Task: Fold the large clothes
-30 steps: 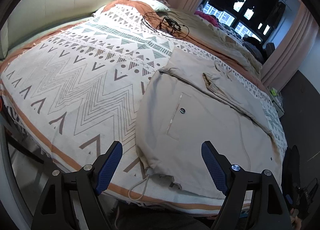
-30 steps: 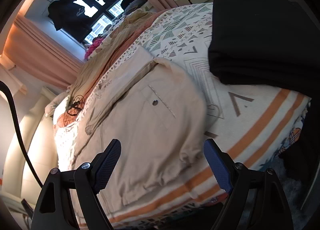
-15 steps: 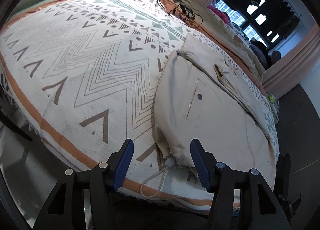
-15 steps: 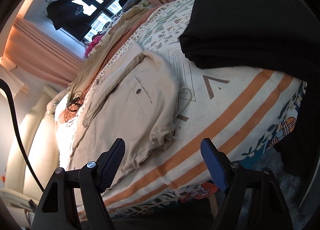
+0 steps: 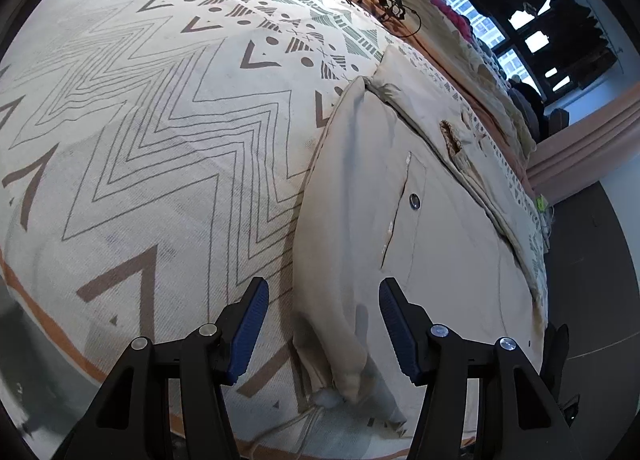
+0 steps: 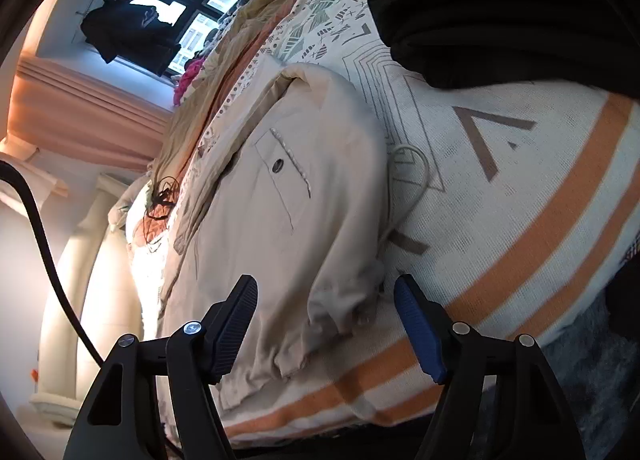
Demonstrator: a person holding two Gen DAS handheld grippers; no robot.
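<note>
The beige trousers (image 5: 420, 244) lie at the bed's (image 5: 132, 148) near edge, their hem corners between the unclenched left gripper (image 5: 320, 324) and closing right gripper (image 6: 326, 324), both gripping nothing.

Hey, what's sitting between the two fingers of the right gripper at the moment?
In the right wrist view, the bunched bottom corner of the beige jacket lies between the closing jaws of the right gripper, resting on the patterned bedspread. The pads do not press on it yet.
</note>
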